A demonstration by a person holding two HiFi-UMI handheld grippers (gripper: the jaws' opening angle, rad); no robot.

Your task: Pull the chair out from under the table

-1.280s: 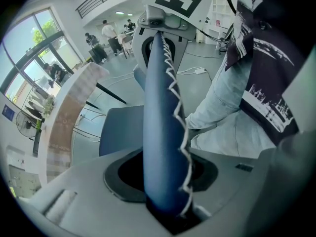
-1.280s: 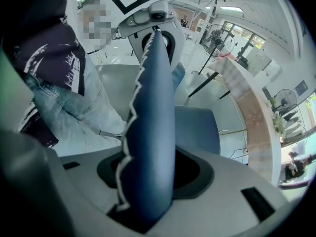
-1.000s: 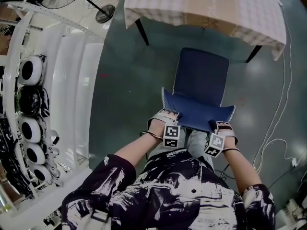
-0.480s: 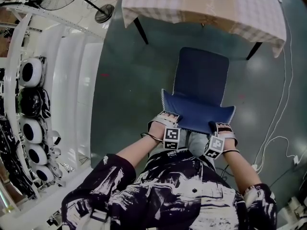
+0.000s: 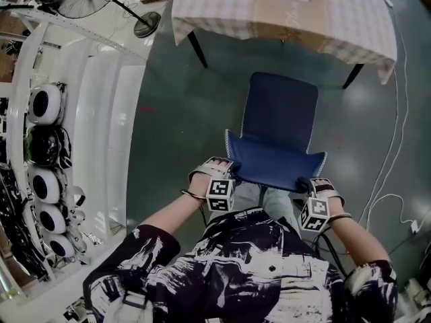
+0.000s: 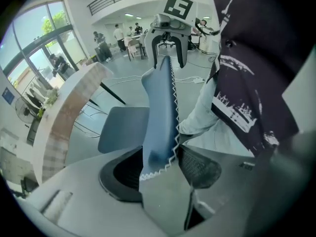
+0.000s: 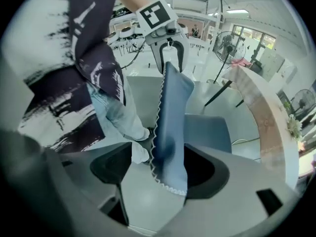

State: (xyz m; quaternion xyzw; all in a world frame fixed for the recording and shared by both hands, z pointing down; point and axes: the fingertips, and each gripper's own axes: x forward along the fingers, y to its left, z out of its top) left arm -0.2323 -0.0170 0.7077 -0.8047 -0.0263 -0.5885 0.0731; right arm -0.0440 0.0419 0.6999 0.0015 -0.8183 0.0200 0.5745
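Note:
A dark blue chair [image 5: 283, 106] stands out from under the checked-cloth table [image 5: 283, 9], its backrest [image 5: 276, 163] nearest me. My left gripper [image 5: 225, 167] is at the backrest's left top corner and my right gripper [image 5: 311, 186] at its right top corner. In the left gripper view the backrest's stitched edge [image 6: 158, 107] runs between the jaws of the left gripper [image 6: 158, 167], which are opening with a gap beside the mesh pad [image 6: 200, 167]. In the right gripper view the backrest [image 7: 170, 127] lies loosely between the opening jaws of the right gripper [image 7: 165, 169].
White shelving with round black-and-white items [image 5: 44, 99] lines the left side. A floor fan's base [image 5: 147, 20] stands near the table's left leg. A white cable [image 5: 397, 147] trails over the floor at the right. My legs [image 5: 259, 197] are right behind the chair.
Both grippers have loosened on the backrest's top and lifted. The left one shifted left and the right one shifted right and toward me. The chair has barely moved.

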